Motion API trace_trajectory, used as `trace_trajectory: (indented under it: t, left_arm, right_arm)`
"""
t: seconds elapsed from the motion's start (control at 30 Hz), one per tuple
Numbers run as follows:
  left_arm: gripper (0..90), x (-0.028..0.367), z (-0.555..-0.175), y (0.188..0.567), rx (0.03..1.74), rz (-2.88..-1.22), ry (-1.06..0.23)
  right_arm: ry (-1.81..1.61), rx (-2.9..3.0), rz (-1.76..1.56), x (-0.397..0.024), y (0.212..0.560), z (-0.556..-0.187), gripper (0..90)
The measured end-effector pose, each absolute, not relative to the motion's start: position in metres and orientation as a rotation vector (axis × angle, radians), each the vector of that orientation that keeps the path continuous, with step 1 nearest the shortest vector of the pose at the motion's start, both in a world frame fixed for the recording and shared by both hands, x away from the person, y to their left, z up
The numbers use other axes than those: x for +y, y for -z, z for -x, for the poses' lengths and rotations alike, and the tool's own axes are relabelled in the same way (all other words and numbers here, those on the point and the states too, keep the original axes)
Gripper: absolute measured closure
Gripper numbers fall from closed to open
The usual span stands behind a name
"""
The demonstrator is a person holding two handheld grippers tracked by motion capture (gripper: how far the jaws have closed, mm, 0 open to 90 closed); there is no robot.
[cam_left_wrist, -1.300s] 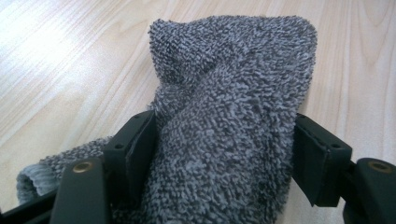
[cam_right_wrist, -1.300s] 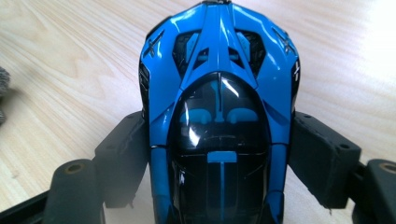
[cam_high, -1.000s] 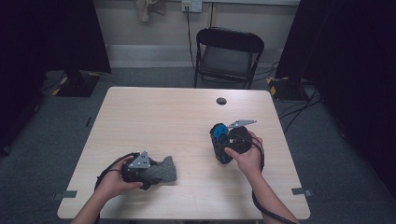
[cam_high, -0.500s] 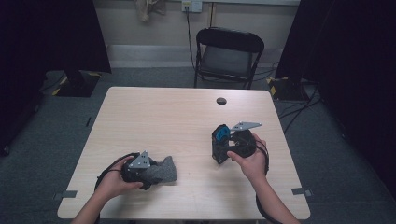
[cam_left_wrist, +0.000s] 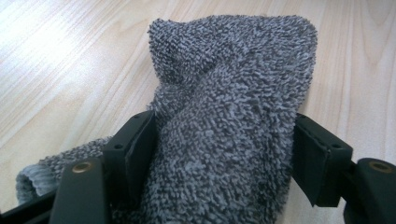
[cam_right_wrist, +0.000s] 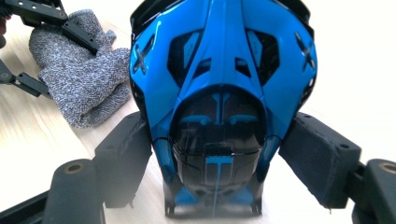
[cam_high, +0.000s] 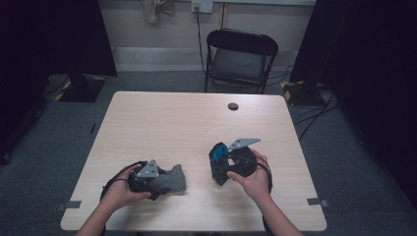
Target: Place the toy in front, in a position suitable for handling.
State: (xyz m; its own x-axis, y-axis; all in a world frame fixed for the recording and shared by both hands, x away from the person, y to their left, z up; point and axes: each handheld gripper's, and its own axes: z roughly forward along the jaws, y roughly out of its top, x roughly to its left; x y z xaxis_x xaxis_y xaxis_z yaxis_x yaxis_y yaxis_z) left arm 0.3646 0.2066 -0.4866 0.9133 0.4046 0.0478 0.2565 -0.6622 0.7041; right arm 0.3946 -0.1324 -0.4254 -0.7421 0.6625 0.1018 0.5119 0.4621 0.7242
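Grey terry-cloth sock [cam_left_wrist: 224,121] lies lower left on the light wooden tabletop [cam_high: 196,123], clamped between the left tongs [cam_high: 164,179]. Right tongs [cam_high: 216,164], lower centre-right, grip a glossy blue-and-black plastic toy [cam_right_wrist: 219,107] on both sides.

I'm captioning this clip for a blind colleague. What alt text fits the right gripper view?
A glossy blue and black toy car stands between the two black jaws of the right gripper, whose pads close on its sides above a pale wooden table. At upper left, the left gripper holds a grey fuzzy sock.
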Motion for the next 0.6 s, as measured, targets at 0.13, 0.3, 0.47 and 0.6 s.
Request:
trace_trajectory:
  t: [0.13,0.3,0.47,0.6]
  left_arm:
    - [29.2,0.207,-0.365,0.487,0.470,-2.326,-0.254]
    - [29.2,0.207,-0.365,0.487,0.469,-2.324,-0.255]
    - [29.2,0.207,-0.365,0.487,0.468,-2.325,-0.256]
    - [29.2,0.207,-0.364,0.487,0.467,-2.325,-0.257]
  right_arm:
    - [-1.156,2.535,-1.030,-0.123,0.432,-0.400,25.2]
    - [-1.135,2.558,-1.034,-0.108,0.440,-0.407,25.2]
    - [-1.102,2.572,-1.039,-0.096,0.448,-0.414,25.2]
    - [-1.065,2.588,-1.037,-0.088,0.455,-0.419,25.2]
